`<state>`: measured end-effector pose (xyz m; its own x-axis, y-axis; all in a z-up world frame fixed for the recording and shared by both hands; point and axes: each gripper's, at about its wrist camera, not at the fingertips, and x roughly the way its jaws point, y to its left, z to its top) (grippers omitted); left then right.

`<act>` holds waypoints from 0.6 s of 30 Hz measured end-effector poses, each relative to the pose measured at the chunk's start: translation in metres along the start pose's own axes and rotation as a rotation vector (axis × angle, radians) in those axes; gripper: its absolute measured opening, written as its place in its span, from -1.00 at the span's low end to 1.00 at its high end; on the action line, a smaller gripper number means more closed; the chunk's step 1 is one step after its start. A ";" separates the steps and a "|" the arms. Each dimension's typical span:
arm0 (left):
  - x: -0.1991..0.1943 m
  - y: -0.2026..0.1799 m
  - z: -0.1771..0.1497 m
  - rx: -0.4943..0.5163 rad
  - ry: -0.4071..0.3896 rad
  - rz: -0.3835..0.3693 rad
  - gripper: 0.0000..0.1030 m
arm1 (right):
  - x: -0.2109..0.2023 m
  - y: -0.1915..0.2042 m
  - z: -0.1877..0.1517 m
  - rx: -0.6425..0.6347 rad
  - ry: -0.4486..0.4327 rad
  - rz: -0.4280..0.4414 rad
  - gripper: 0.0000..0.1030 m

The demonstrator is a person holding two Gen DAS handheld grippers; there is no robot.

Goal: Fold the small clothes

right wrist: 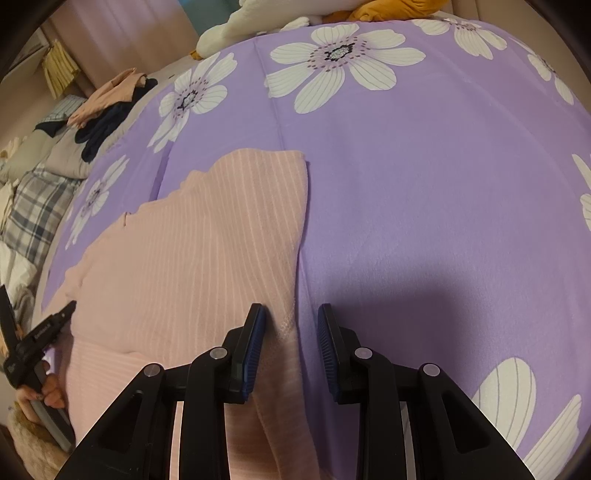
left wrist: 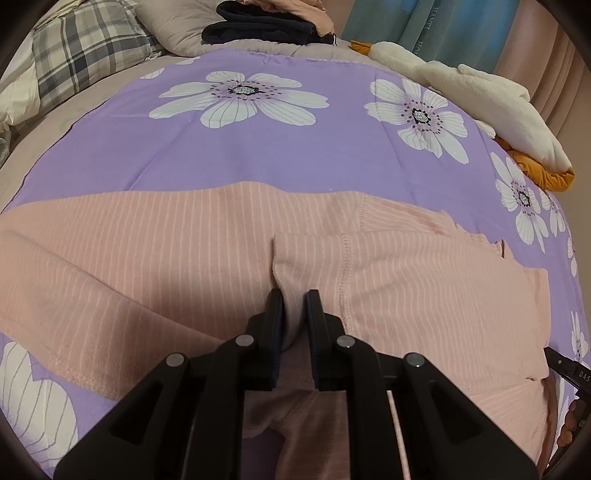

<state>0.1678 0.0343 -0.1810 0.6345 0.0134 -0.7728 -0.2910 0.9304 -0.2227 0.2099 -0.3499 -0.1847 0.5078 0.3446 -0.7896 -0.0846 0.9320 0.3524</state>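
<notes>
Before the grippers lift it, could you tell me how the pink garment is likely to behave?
The pink garment will probably hang limp: it already lies in soft folds. It looks light, a thin ribbed knit. It may slide on the smooth purple sheet rather than catch.

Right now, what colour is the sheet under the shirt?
Purple with white flowers; the sheet shows best in the right wrist view.

Home bedroom. Bed spread with purple flowered sheet (left wrist: pixel 258 147); plaid pillow (left wrist: pixel 88 48) at far left corner; pile of clothes (left wrist: pixel 266 22) at far edge; plush toy (left wrist: pixel 480 88) along right edge; curtain (left wrist: pixel 406 22) behind.
</notes>
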 end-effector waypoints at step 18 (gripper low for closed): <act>0.001 0.010 -0.001 -0.043 -0.014 -0.075 -0.74 | 0.002 0.010 -0.002 -0.051 -0.022 -0.055 -0.46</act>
<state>0.1648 0.0437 -0.1844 0.6652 -0.0505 -0.7450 -0.2725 0.9125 -0.3052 0.2078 -0.3396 -0.1837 0.5317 0.2904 -0.7956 -0.0987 0.9542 0.2823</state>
